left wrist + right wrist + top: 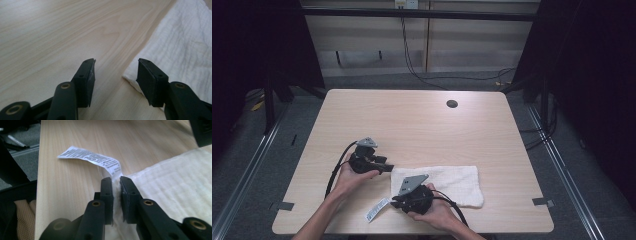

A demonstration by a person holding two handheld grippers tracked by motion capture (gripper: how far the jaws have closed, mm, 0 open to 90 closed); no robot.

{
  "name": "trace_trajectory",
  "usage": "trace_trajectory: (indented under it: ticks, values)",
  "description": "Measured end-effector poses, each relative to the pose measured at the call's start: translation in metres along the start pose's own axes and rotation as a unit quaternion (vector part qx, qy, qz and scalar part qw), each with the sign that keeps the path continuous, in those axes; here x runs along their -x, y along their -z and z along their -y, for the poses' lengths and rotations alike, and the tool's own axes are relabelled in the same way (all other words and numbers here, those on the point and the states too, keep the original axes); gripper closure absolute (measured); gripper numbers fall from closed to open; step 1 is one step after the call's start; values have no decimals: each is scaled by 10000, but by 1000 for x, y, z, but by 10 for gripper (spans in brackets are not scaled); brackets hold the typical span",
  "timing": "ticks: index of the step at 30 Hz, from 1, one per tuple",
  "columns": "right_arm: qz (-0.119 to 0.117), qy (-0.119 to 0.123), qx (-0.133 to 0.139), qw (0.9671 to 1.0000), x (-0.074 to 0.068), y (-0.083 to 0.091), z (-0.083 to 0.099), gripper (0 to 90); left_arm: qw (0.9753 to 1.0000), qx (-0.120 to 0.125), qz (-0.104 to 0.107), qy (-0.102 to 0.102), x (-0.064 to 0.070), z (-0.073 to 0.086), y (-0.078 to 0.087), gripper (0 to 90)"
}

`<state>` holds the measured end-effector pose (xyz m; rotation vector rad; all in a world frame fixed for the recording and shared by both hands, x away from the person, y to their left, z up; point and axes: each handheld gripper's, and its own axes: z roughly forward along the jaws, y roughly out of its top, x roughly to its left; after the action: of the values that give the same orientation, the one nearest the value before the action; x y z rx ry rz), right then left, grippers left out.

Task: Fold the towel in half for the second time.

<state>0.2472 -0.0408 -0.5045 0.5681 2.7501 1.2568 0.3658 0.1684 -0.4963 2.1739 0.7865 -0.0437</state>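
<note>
White and soft, a folded towel (447, 181) lies flat on the wooden counter (412, 120), near the front edge and a bit toward the right corner. The right gripper (116, 182) pinches the towel's corner, right by its paper tag (92, 158). The left gripper (116, 68) has its jaws apart, holding nothing, just beside the towel's other near corner.

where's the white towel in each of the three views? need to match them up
High view: white towel lies lower centre-right on the table, near the front edge.
Left gripper view: it is at the right side, its corner by the open jaws.
Right gripper view: it is at the right, its corner pinched in the jaws.
Shared landmark: the pale wood table.
</note>
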Motion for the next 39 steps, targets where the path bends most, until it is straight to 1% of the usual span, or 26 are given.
trace_trajectory:
  ticks: [1, 2, 3, 5, 7, 8, 10, 11, 13, 15, 16, 17, 20, 22, 23, 25, 27, 28, 29, 30, 31, 33, 36, 37, 39]
  values:
    - [-34, -83, 15, 10000, 1, 0, 1, 820, 10000, -31, 4, -7, 1, 0, -1, 510]
    - [-37, -110, 36, 9999, 1, 0, 1, 821, 10000, -51, 15, -48, 2, 0, -3, 508]
    - [-26, -100, 42, 9999, 1, 0, 1, 822, 9999, -98, 97, -55, 3, 0, -5, 509]
    - [-33, -136, 21, 9999, 1, 0, 1, 822, 9998, -122, 74, -118, 5, 0, -7, 515]
    - [-27, -134, 34, 9999, 1, 0, 1, 821, 9998, -122, 79, -110, 6, -1, -8, 517]
    - [-44, -150, 39, 9999, 2, 0, 1, 821, 9997, -120, 160, -141, 7, -2, -9, 529]
    - [-57, -163, 40, 9998, 2, 0, 1, 822, 9995, -157, 198, -200, 9, -2, -10, 558]
    - [-63, -189, 40, 9998, 2, 0, 1, 822, 9992, -189, 205, -292, 11, -2, -11, 579]
    - [-65, -231, 40, 9997, 2, 0, 1, 822, 9986, -231, 292, -385, 15, -2, -12, 615]
    - [-50, -258, 43, 9996, 2, 0, 0, 822, 9976, -284, 173, -603, 20, -3, -13, 624]
    - [-62, -318, 29, 9995, 2, 0, 0, 822, 9972, -283, 204, -659, 20, -3, -15, 626]
    - [-63, -297, 17, 9995, 2, 0, 0, 823, 9971, -268, 167, -686, 22, -4, -16, 639]
    - [-42, -328, -3, 9995, 2, 0, -1, 825, 9965, -321, 178, -751, 23, -6, -18, 724]
    - [-39, -369, -23, 9993, 2, 0, -1, 826, 9961, -338, 261, -777, 25, -5, -19, 806]
    - [-40, -392, -21, 9992, 2, 0, -1, 827, 9957, -368, 282, -801, 25, -5, -19, 817]
    - [-76, -458, -26, 9989, 3, 0, -1, 831, 9963, -365, 295, -716, 24, -5, -18, 843]
    - [-121, -508, -35, 9986, 4, 1, -1, 833, 9967, -356, 393, -619, 20, -4, -17, 852]
    - [-143, -525, -52, 9985, 4, 1, -2, 833, 9972, -319, 372, -556, 20, -3, -16, 854]
    - [-141, -528, -77, 9985, 4, 1, -3, 834, 9974, -275, 394, -541, 19, -3, -15, 855]
    - [-145, -575, -86, 9982, 4, 2, -3, 834, 9976, -241, 370, -534, 19, -2, -14, 855]
    - [-167, -568, -51, 9982, 4, 2, -3, 834, 9975, -212, 367, -569, 19, -2, -11, 855]
    - [-218, -605, -47, 9979, 4, 3, -3, 835, 9976, -134, 410, -540, 20, -3, -8, 855]
    - [-252, -615, -1, 9978, 3, 6, -6, 835, 9979, -37, 551, -329, 17, -2, -4, 855]
    - [-257, -603, 45, 9978, 3, 7, -7, 835, 9980, -18, 551, -306, 16, -2, -3, 855]
    - [-260, -651, 100, 9975, 3, 11, -9, 835, 9980, 75, 584, -237, 14, -3, -1, 854]
